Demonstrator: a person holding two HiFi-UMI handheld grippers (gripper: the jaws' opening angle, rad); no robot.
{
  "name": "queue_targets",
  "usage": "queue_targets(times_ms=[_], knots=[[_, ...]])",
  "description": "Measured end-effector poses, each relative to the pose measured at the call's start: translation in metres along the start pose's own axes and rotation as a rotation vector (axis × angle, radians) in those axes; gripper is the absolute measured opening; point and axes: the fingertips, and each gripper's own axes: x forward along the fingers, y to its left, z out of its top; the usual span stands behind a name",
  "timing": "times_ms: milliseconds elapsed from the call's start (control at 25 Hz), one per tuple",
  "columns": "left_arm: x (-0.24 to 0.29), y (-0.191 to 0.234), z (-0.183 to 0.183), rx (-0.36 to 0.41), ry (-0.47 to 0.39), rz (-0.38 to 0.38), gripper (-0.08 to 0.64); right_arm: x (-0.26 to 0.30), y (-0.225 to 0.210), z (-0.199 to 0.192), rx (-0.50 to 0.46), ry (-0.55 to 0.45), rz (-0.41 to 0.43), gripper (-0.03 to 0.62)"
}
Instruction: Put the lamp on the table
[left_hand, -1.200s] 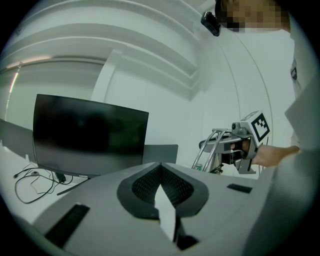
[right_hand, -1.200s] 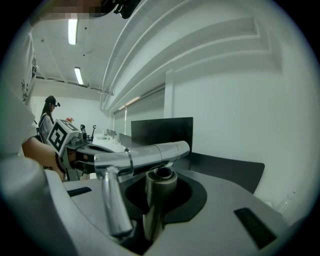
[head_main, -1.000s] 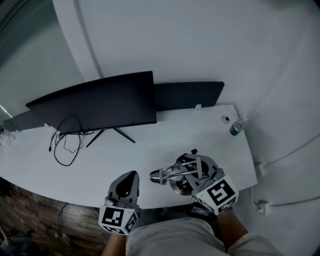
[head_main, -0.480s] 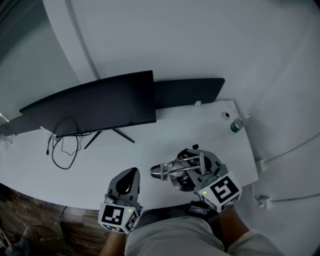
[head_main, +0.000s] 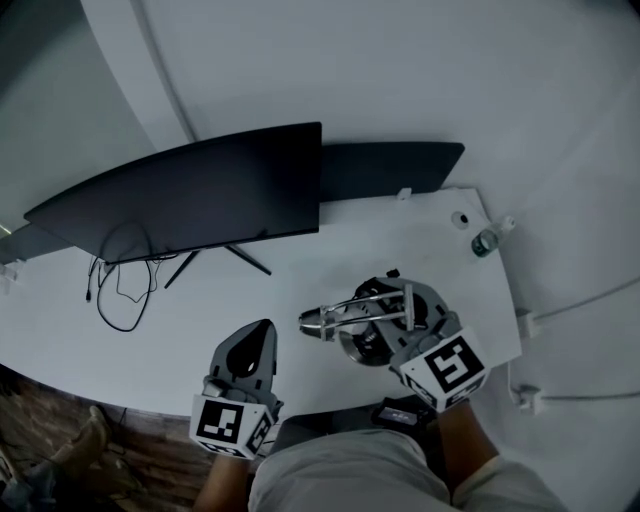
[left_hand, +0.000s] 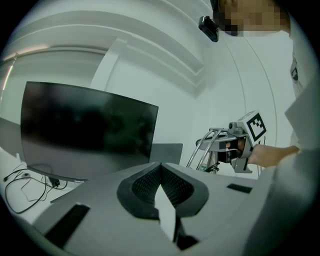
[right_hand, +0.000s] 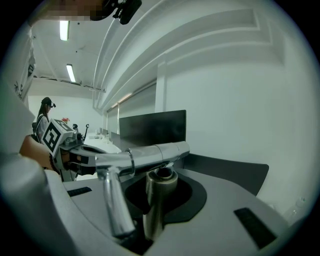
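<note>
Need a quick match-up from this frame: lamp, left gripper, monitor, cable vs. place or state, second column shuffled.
1. lamp
2. left gripper
3. monitor
4. cable

A. lies in loose loops on the table, left end
B. jaws shut, nothing between them
C. stem clamped in the right gripper
D. stands at the back of the table, screen dark

Pairs: 1-C, 2-B, 3-D, 4-A
</note>
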Motion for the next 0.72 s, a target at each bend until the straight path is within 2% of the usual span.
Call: queue_targets(times_ms=[720], knots=[[0.032, 0.043, -0.027, -0.034, 0.045, 0.015, 0.002, 0.077, -0.014, -0.028, 0.002, 0.013, 0.035, 0.052]])
